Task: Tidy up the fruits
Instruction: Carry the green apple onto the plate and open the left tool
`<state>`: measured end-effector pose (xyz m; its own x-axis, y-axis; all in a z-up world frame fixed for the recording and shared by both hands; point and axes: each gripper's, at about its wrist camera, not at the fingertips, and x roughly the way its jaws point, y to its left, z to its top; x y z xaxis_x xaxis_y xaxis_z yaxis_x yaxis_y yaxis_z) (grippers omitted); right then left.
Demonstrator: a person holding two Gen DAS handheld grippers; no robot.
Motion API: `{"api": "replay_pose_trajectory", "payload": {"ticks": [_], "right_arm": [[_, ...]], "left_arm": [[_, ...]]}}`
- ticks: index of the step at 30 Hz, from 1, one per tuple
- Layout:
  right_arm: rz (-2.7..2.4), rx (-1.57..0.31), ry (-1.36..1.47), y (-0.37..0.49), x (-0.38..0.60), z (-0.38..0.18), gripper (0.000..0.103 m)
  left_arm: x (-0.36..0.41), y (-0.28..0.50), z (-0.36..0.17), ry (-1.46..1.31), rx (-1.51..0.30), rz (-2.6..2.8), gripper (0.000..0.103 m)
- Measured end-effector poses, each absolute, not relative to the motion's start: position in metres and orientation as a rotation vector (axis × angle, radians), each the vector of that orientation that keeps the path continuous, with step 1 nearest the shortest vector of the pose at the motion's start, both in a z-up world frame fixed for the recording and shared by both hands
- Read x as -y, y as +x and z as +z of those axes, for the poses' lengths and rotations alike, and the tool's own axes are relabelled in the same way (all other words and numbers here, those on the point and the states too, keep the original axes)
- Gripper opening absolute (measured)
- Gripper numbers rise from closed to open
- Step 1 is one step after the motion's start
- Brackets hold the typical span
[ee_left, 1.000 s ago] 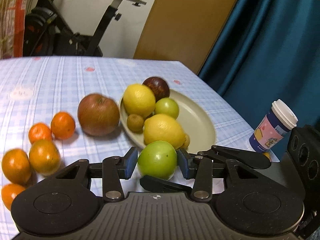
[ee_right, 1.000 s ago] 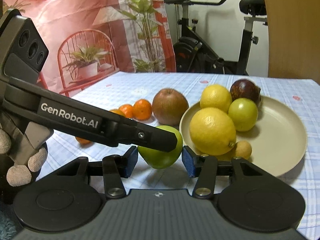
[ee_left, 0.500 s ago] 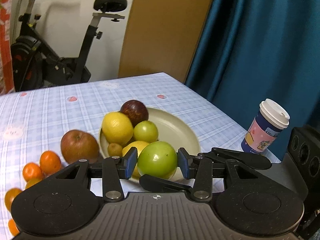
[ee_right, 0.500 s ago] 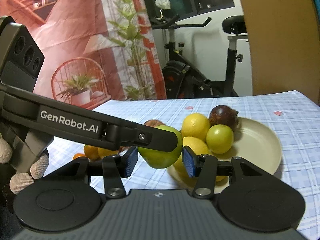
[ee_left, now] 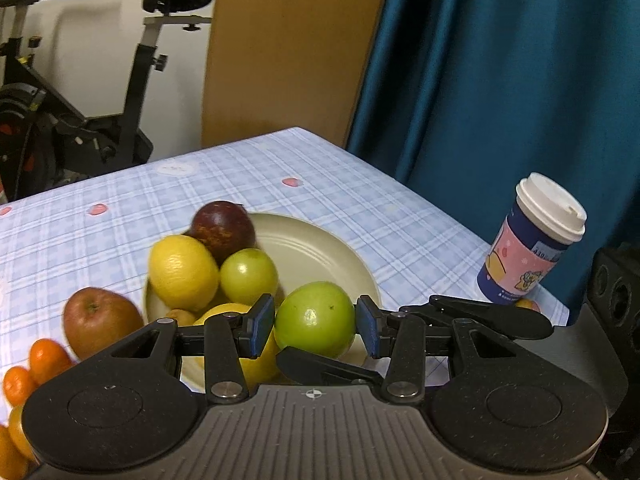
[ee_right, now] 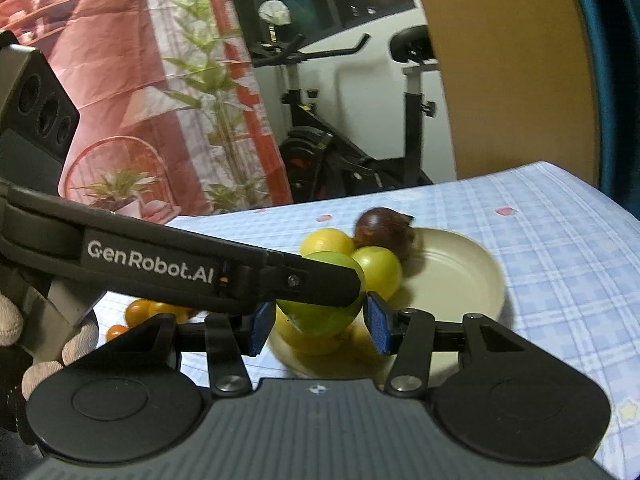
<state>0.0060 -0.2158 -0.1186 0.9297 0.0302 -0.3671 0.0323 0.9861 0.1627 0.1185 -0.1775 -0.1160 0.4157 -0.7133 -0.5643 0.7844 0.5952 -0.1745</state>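
Blue checked cloth covers the counter, and a cream plate sits on it with lemons, a small green fruit and a dark plum. A red apple and oranges lie left of the plate. The left gripper and right gripper both hold one green apple up in the air, fingers closed snug on its sides. The apple hangs over the plate's near edge, so I think it goes straight down.
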Motion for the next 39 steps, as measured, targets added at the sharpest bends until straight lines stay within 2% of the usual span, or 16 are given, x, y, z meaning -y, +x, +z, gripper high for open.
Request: {"api": "replay_pose_trajectory", "payload": {"ticks": [15,26,39], "right_arm": [[-0.080,-0.430,0.184,0.012,0.228,-0.130,0.051],[-0.095,-0.446,0.143,0.016,0.224,-0.132,0.053],[-0.126,-0.440,0.105,0.015,0.222,-0.134,0.064]], "left_arm": [[0.195,0.119,-0.132,0.188,-0.663,-0.954,0.047],[0.185,0.121,-0.123,0.143,-0.654,-0.940,0.050],[0.135,0.137,-0.101,-0.014,-0.605,-0.823,0.050]]}}
